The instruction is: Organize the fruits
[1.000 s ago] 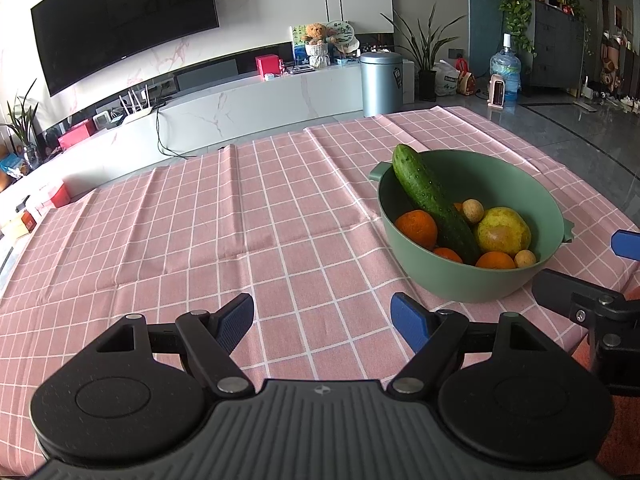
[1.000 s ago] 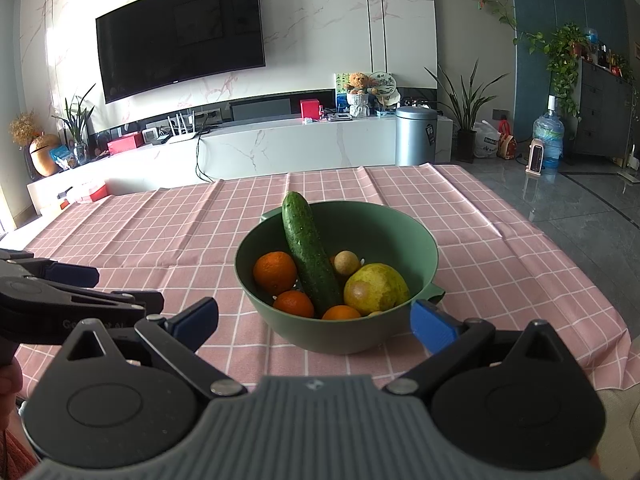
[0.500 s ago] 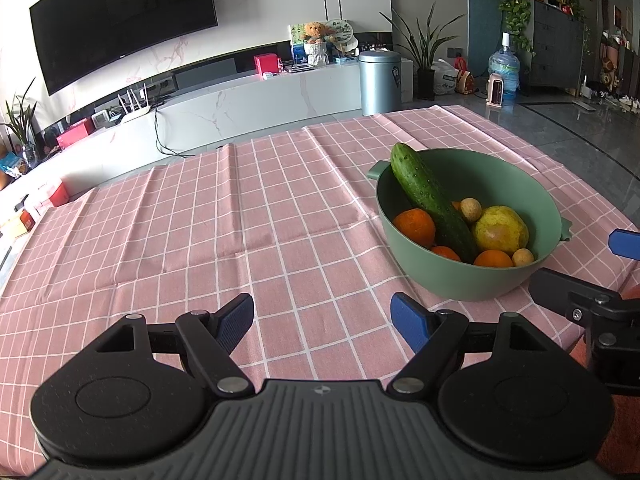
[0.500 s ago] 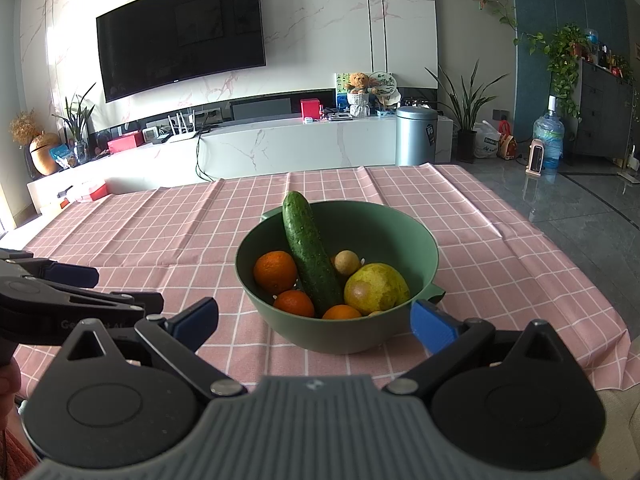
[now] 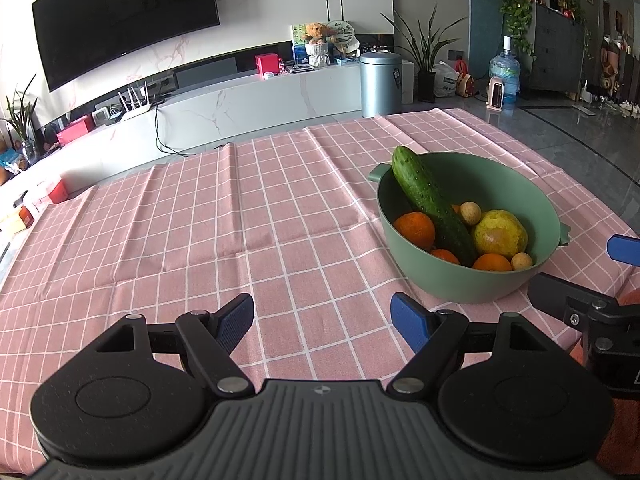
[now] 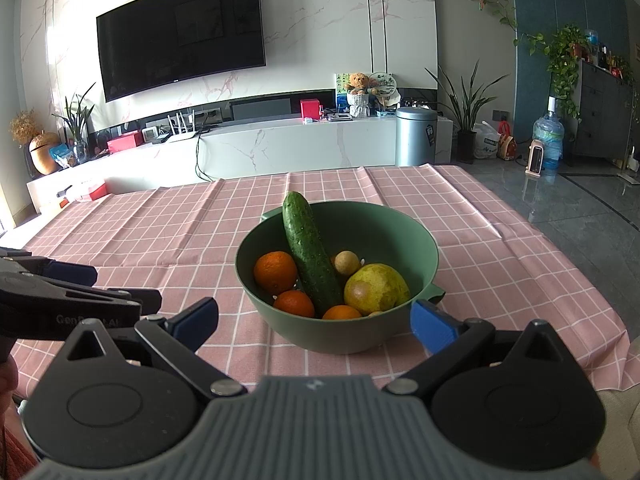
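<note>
A green bowl (image 6: 340, 336) stands on the table with the pink checked cloth (image 5: 200, 220); inside it lie a long cucumber (image 6: 310, 260), three oranges, of which the biggest orange (image 6: 275, 272) is at the left, a yellow-green pear (image 6: 376, 287) and two small round pale fruits, one small fruit (image 6: 346, 263) just beside the cucumber. The cucumber leans on the far rim and its tip comes above it.

The right gripper (image 6: 314, 322) is held near the edge of the table, directly in front of the bowl; its blue fingers are wide apart and hold nothing; the bowl is seen between them, a little beyond the tips, not touched.

The left gripper (image 5: 322, 316) is over bare cloth, to the left of the bowl; its fingers are also apart and empty; the bowl is ahead and to the right of its right finger.
</note>
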The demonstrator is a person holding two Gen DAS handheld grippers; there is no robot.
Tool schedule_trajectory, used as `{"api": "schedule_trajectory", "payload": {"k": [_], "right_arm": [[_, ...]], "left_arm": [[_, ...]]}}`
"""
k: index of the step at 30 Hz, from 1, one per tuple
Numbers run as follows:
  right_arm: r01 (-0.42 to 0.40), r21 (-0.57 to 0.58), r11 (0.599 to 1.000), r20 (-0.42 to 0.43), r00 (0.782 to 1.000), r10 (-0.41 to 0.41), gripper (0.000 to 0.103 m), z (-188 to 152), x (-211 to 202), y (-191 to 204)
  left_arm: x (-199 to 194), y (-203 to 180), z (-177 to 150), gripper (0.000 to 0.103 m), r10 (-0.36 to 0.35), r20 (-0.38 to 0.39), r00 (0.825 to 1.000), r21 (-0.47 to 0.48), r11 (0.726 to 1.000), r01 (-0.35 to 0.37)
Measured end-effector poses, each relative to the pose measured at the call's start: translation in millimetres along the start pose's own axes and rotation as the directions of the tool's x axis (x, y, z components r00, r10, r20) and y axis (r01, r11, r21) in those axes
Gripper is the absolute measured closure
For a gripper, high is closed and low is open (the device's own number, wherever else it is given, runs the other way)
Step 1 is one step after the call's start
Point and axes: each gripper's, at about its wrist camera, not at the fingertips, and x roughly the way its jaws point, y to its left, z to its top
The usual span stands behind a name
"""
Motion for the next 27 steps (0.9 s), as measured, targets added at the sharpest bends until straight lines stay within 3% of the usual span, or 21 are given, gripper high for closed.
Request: {"api": "schedule_trajectory", "payload": {"k": [27], "right_arm": [[0.001, -0.003, 1.0, 0.0, 1.0, -0.001, 0.005, 0.2, -0.2, -0.2]], "left_arm": [[-5.1, -6.8, -0.5, 0.012, -0.005, 0.003, 1.0, -0.005, 1.0, 0.005]]}}
